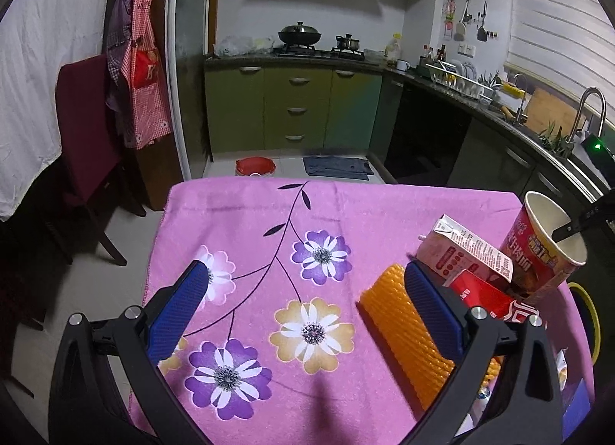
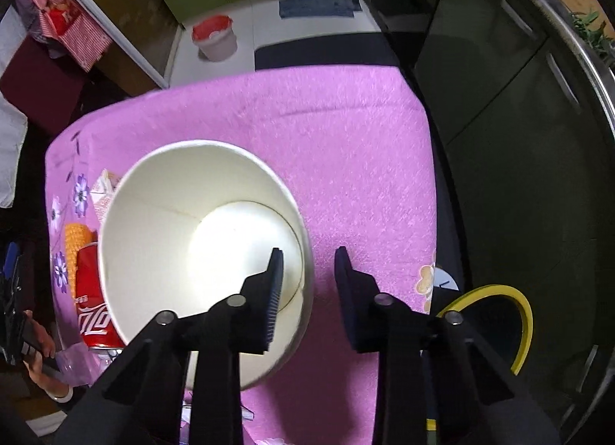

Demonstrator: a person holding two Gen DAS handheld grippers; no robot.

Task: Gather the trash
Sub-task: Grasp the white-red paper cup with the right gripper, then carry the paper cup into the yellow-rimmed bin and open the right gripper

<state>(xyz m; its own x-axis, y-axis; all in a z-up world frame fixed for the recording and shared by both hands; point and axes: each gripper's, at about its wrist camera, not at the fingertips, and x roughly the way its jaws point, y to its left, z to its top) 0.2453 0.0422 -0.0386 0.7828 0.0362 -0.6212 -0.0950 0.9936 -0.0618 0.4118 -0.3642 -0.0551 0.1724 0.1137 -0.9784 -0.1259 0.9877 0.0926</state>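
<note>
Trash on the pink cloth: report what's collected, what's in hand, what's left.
Done: nothing visibly collected; what the yellow-rimmed bin holds is hidden. In hand: the right gripper straddles the paper cup rim, one finger inside, not yet clamped. The left gripper is open and empty beside the orange sheet. Left: the cup, plus milk carton, cola can and orange sheet on the cloth.

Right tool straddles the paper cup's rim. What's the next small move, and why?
Probably finish closing the right tool on the paper cup wall. One finger is already inside the rim, the other outside, with a gap still showing, so the cup does not look pinched yet.
</note>
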